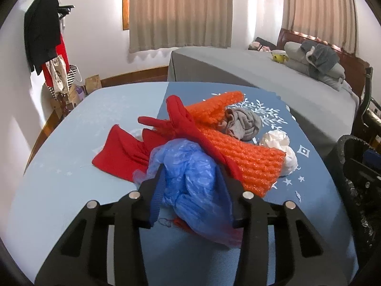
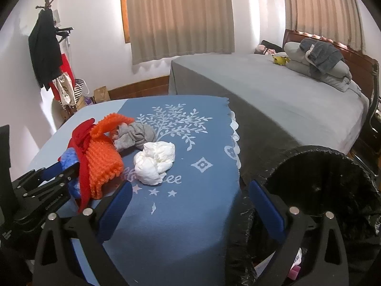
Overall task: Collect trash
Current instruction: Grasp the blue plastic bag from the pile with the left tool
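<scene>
1. The left gripper (image 1: 190,178) has its blue pads pinched onto the crumpled blue plastic bag (image 1: 188,176). The bag fills the whole gap between the fingers and bulges out past the tips toward 12 o'clock.
2. The bag sits at the near end of the pile on the table (image 1: 71,178), half on top of the red cloth (image 1: 123,152), which spreads off toward 10 o'clock.
3. Orange knit piece (image 1: 240,152) lies just beside the bag at about 2 o'clock, touching it.
4. Further out at 1 o'clock is a balled-up grey cloth (image 1: 245,124), and the white crumpled paper wads (image 1: 283,147) are at 2 o'clock, right against the orange knit.
5. The right gripper (image 2: 190,202) has its fingers spread wide, nothing between them, just the blue tablecloth (image 2: 190,214) underneath.
6. From the right wrist camera the white wads (image 2: 154,162) are at 11 o'clock, ahead of the left fingertip and not touching.
7. The black-lined trash bin (image 2: 321,178) is at 2 o'clock, close beside the right finger, its mouth open.
</scene>
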`<state>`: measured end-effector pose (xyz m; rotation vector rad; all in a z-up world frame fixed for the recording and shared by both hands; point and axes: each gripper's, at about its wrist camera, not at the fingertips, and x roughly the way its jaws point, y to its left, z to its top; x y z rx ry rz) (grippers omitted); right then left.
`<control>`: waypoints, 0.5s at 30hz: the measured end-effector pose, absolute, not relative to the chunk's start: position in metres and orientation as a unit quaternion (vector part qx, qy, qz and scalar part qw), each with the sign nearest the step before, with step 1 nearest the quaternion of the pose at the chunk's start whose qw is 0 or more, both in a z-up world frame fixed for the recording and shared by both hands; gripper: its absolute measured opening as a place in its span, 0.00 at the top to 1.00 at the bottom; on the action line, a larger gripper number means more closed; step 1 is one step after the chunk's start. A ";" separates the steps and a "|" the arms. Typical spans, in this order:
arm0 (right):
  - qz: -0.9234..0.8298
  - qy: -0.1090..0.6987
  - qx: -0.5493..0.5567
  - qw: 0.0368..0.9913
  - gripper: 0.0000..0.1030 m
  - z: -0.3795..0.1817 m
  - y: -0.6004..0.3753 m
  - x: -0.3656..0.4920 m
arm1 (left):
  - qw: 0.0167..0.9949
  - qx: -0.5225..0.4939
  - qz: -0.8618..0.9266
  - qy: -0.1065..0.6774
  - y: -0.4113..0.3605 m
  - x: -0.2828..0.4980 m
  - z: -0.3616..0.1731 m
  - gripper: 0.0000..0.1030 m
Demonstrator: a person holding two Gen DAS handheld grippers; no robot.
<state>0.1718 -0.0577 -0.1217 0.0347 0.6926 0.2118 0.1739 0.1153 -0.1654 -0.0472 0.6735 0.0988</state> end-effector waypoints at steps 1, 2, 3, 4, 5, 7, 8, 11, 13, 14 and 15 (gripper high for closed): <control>0.104 0.339 0.017 0.935 0.07 -0.122 -0.057 0.172 | 0.944 -0.023 0.050 0.326 0.116 0.172 -0.164 0.62; 0.104 0.338 0.017 0.935 0.07 -0.121 -0.056 0.172 | 0.945 -0.024 0.053 0.321 0.118 0.169 -0.162 0.63; 0.104 0.336 0.016 0.936 0.07 -0.121 -0.055 0.172 | 0.946 -0.025 0.054 0.317 0.118 0.168 -0.160 0.63; 0.104 0.335 0.017 0.936 0.07 -0.121 -0.054 0.172 | 0.948 -0.025 0.054 0.314 0.118 0.165 -0.158 0.63; 0.104 0.335 0.018 0.936 0.07 -0.121 -0.054 0.173 | 0.949 -0.024 0.056 0.311 0.118 0.163 -0.156 0.63; 0.106 0.336 0.022 0.936 0.07 -0.122 -0.052 0.174 | 0.951 -0.019 0.059 0.303 0.121 0.157 -0.153 0.63; 0.108 0.336 0.023 0.935 0.07 -0.123 -0.050 0.174 | 0.952 -0.017 0.062 0.298 0.123 0.153 -0.150 0.63; 0.114 0.334 0.022 0.935 0.07 -0.123 -0.042 0.175 | 0.954 -0.014 0.070 0.290 0.131 0.145 -0.145 0.63; 0.120 0.332 0.021 0.935 0.07 -0.123 -0.035 0.176 | 0.953 -0.015 0.081 0.291 0.140 0.142 -0.145 0.63; 0.123 0.331 0.021 0.935 0.08 -0.122 -0.032 0.176 | 0.953 -0.013 0.085 0.291 0.146 0.141 -0.144 0.63; 0.127 0.330 0.021 0.935 0.08 -0.122 -0.029 0.177 | 0.952 -0.011 0.090 0.291 0.151 0.141 -0.144 0.63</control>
